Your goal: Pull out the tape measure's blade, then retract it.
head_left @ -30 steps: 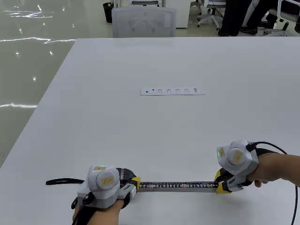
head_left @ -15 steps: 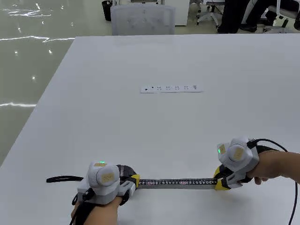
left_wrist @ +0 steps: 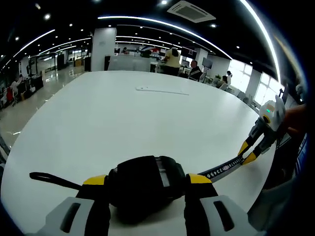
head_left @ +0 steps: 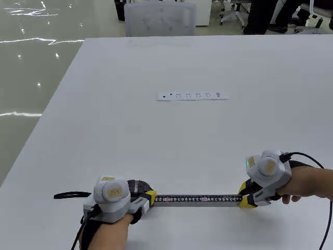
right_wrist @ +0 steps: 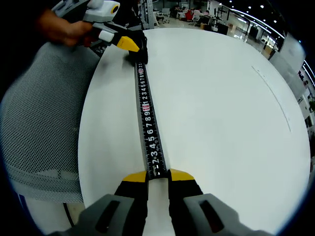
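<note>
Near the front edge of the worktop, the tape measure sits left between the left hand-held gripper's jaws, with its strap lying further left. Its blade runs right along that edge to the right hand-held gripper. A power strip lies behind, mid-worktop.

White counter, open office behind.
Power strip lies flat mid-counter; grey chair at the far edge; glossy floor to the left, reflecting ceiling lights.
</note>
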The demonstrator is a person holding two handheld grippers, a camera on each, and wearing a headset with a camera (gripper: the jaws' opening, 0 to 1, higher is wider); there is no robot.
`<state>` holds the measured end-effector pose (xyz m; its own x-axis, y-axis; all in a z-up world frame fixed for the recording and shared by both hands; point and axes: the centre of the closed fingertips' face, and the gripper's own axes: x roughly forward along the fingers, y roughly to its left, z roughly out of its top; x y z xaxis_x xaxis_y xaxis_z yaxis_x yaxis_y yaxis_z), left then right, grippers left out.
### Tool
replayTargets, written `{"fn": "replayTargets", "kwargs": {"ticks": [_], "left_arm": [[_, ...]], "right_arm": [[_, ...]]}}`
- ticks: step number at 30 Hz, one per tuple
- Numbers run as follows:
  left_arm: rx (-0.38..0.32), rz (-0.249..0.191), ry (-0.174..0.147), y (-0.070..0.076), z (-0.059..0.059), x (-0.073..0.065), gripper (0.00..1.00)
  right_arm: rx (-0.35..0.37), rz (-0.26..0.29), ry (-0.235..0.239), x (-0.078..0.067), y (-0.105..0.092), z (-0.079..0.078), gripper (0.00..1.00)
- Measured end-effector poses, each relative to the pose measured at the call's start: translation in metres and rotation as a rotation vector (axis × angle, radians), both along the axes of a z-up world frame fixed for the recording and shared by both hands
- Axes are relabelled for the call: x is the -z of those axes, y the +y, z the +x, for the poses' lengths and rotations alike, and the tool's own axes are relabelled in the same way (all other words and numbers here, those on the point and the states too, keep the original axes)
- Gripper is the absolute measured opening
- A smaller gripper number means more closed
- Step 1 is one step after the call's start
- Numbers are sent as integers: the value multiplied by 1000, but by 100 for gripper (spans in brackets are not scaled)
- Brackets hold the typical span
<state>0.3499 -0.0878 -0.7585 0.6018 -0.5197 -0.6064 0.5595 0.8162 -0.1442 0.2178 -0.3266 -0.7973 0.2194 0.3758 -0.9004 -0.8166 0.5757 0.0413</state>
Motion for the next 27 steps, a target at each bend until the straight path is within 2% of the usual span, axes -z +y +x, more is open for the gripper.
{"fn": "replayTargets", "kwargs": {"ticks": [27], "left_arm": [[17,-7,13,0,0,1,56]], "right_arm": [[30,42,-12,0,11,7,14]]}}
